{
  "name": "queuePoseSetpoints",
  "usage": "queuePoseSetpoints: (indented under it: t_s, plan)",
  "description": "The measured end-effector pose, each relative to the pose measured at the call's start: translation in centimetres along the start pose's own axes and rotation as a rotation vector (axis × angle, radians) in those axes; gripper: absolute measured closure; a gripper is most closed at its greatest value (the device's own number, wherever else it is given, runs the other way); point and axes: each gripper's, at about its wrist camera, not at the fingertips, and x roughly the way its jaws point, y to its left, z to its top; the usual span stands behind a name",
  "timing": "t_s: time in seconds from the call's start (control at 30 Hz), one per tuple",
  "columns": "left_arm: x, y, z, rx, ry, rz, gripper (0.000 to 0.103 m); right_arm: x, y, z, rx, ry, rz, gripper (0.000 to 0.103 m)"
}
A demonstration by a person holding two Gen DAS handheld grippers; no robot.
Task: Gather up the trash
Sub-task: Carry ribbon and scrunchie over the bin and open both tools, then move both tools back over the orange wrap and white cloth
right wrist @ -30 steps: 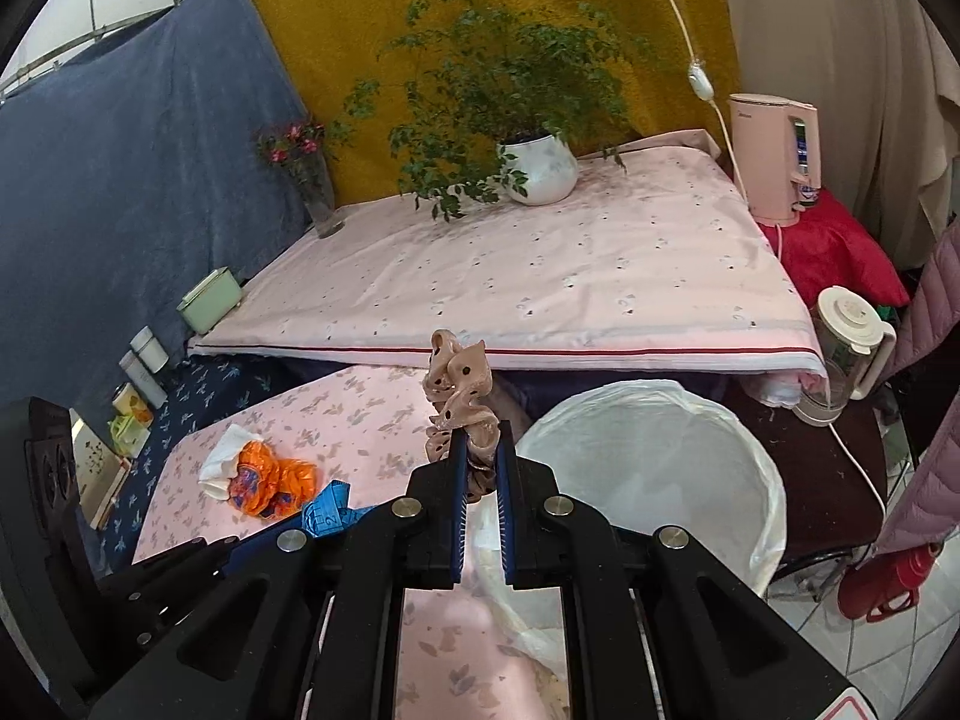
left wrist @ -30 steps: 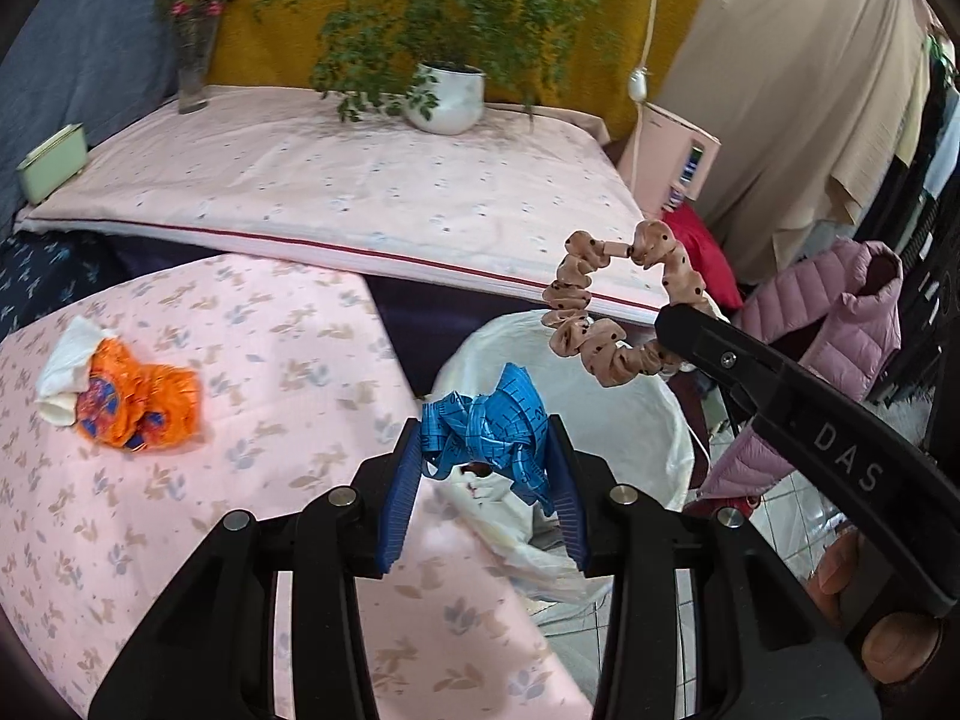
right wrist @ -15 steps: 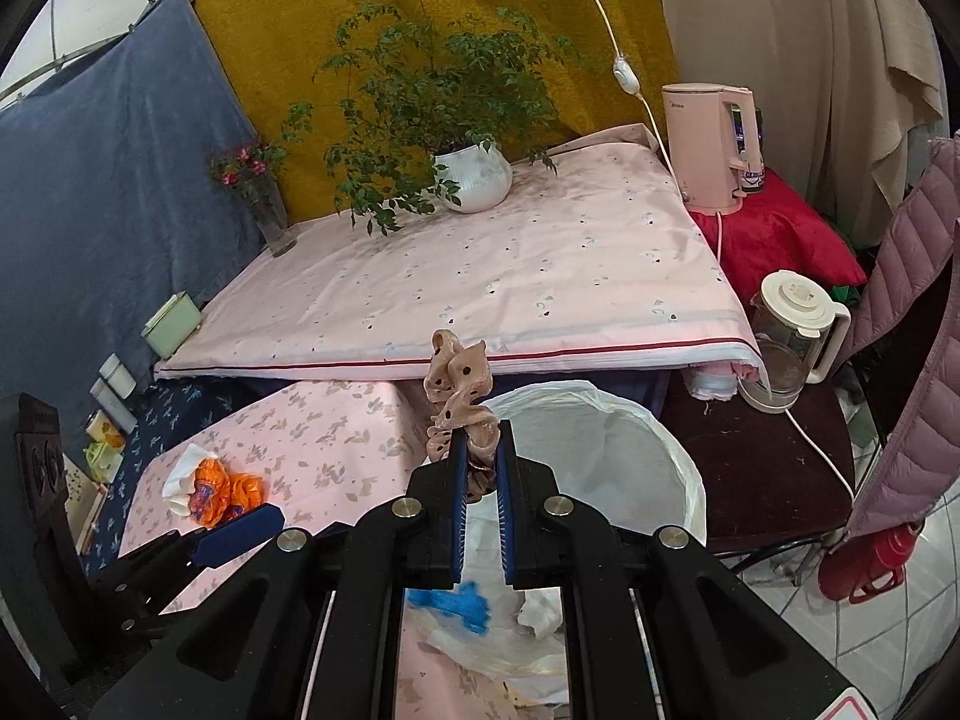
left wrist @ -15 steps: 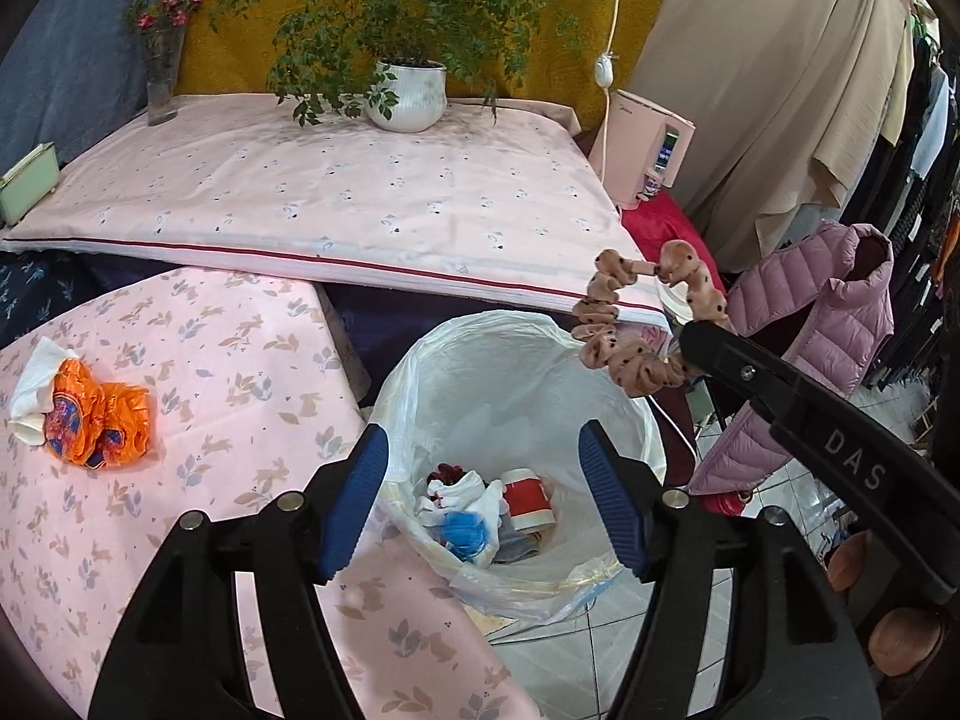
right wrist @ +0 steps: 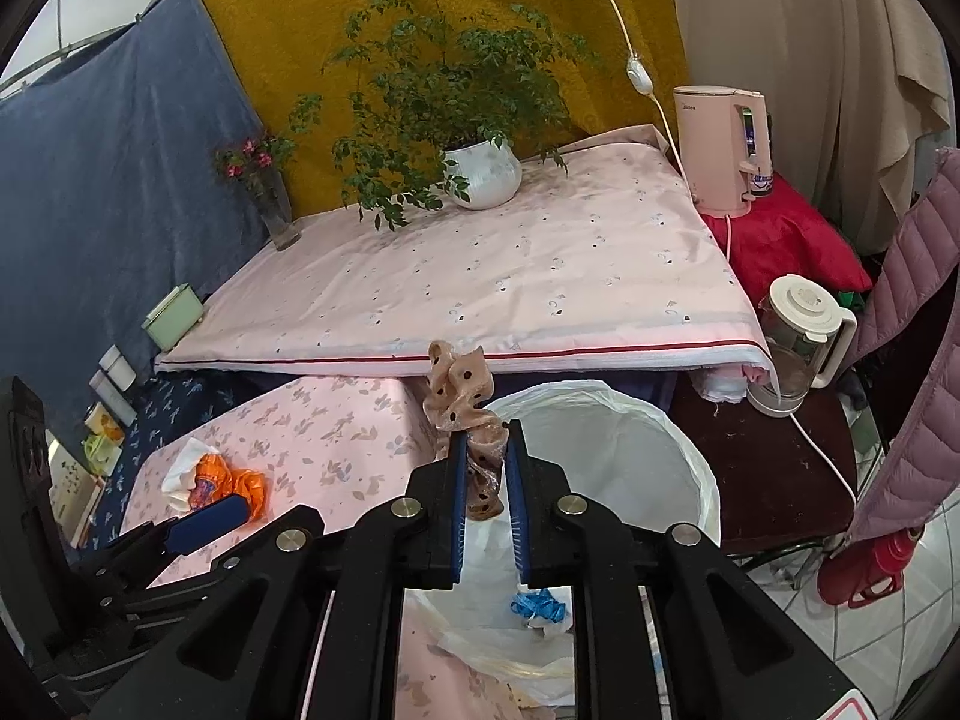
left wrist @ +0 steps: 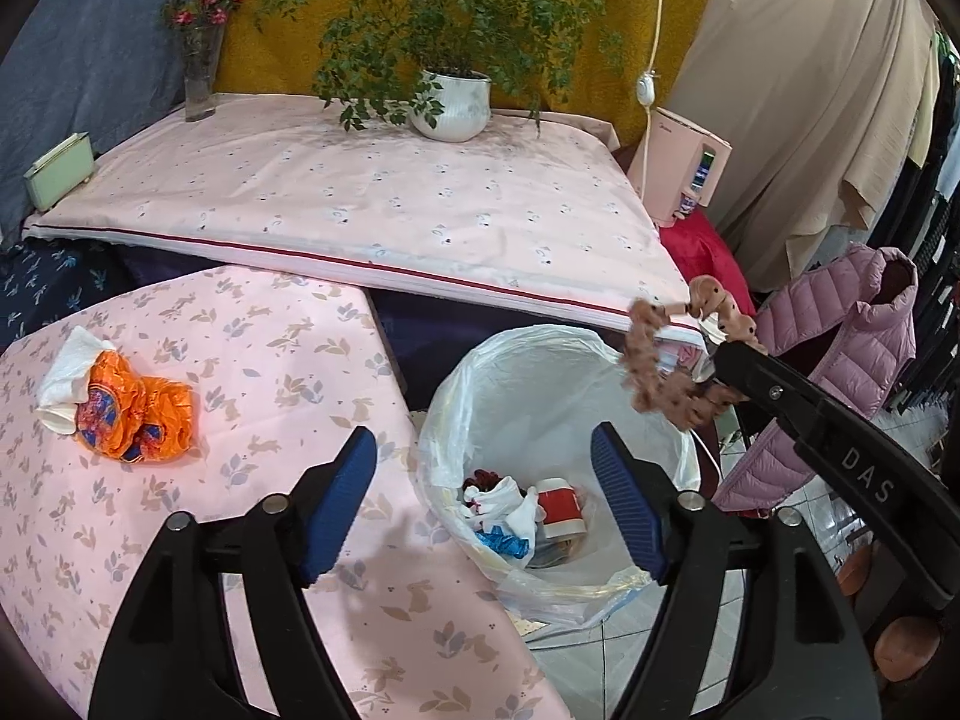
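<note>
My left gripper (left wrist: 483, 468) is open and empty over the near rim of the white-lined trash bin (left wrist: 456, 396). A blue wrapper (left wrist: 501, 543) lies inside the bin with other scraps. My right gripper (right wrist: 486, 450) is shut on a tan dotted scrunchie (right wrist: 465, 408) and holds it above the bin's (right wrist: 696, 468) left rim. The scrunchie also shows in the left wrist view (left wrist: 660, 372). An orange wrapper (left wrist: 135, 411) with a white tissue (left wrist: 66, 378) lies on the pink floral table (left wrist: 288, 360) at the left.
A larger pink-covered table (left wrist: 360, 204) stands behind, with a potted plant (left wrist: 453, 105), a flower vase (left wrist: 198, 84) and a green box (left wrist: 60, 171). A pink kettle (right wrist: 723, 150), a glass jug (right wrist: 798, 342) and a pink jacket (left wrist: 840, 360) are at the right.
My left gripper opened and dropped the blue wrapper into the bin. My right gripper kept hold of the scrunchie and moved closer over the bin.
</note>
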Motion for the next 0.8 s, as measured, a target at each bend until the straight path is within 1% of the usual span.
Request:
queuePoseSetpoints:
  t_s: [0.07,0.17,0.37,0.5,0.53,0.63,0.8]
  plan:
    - [-0.2,0.3,0.0,-0.005,-0.003,0.004,0.031,-0.1,0.0,0.1,0.003,-0.006,0.001,0.076]
    - [-0.4,0.7,0.0,-0.013,-0.005,0.008,0.031,-0.3,0.3,0.1,0.003,-0.019,-0.001,0.065]
    - [-0.8,1.4,0.0,-0.02,-0.011,0.018,0.031,-0.3,1.2,0.2,-0.01,-0.019,0.009,0.064]
    - [-1.0,2.2,0.0,-0.035,-0.014,0.031,0.031,-0.4,2.1,0.0,-0.025,-0.021,0.013,0.06]
    - [-1.0,2.4,-0.1,-0.04,-0.015,0.035,0.03,-0.4,2.3,0.0,-0.03,-0.022,0.013,0.058]
    - [-1.3,3.2,-0.2,-0.058,-0.021,0.053,0.024,-0.2,3.1,-0.3,-0.042,-0.016,0.02,0.058]
    - [-1.7,5.2,-0.6,-0.088,-0.025,0.075,0.024,0.4,4.4,-0.7,-0.055,-0.003,0.037,0.058]
